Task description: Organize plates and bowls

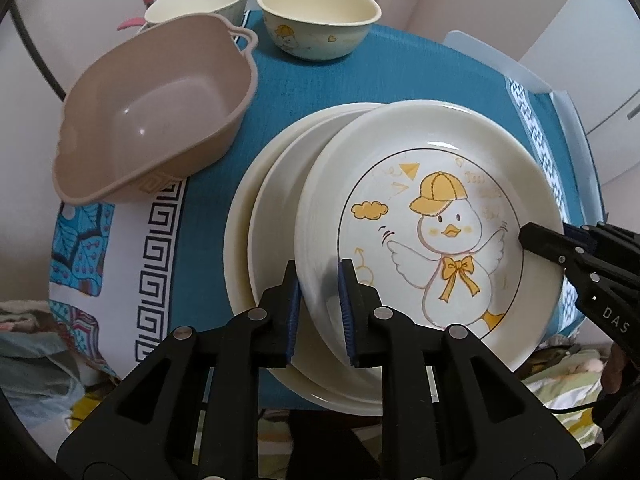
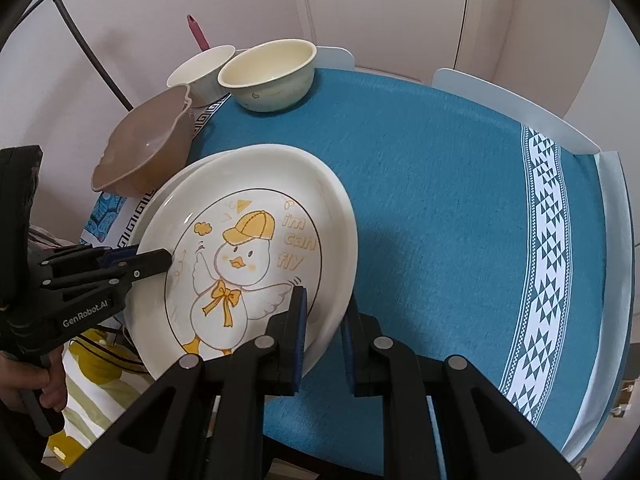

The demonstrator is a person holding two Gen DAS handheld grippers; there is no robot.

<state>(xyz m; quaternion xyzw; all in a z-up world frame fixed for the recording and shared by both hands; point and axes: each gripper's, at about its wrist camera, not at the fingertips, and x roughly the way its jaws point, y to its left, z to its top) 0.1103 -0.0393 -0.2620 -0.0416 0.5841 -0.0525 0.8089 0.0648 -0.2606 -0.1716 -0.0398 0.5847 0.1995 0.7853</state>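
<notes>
A cream plate with a yellow-capped duck drawing (image 1: 432,216) (image 2: 248,248) is held tilted over a stack of two plain cream plates (image 1: 256,216) on the blue tablecloth. My left gripper (image 1: 320,304) is shut on the duck plate's near-left rim; it also shows in the right wrist view (image 2: 152,262). My right gripper (image 2: 324,332) is shut on the plate's opposite rim; one of its fingers (image 1: 544,240) shows in the left wrist view. Two cream bowls (image 1: 318,20) (image 1: 200,0) stand at the far edge.
A beige plastic basin (image 1: 156,116) (image 2: 148,152) sits left of the plates. The round table has a blue cloth (image 2: 440,200) with white patterned borders. A white chair back (image 2: 512,104) stands behind the table. A pink-handled tool (image 2: 198,34) leans by the wall.
</notes>
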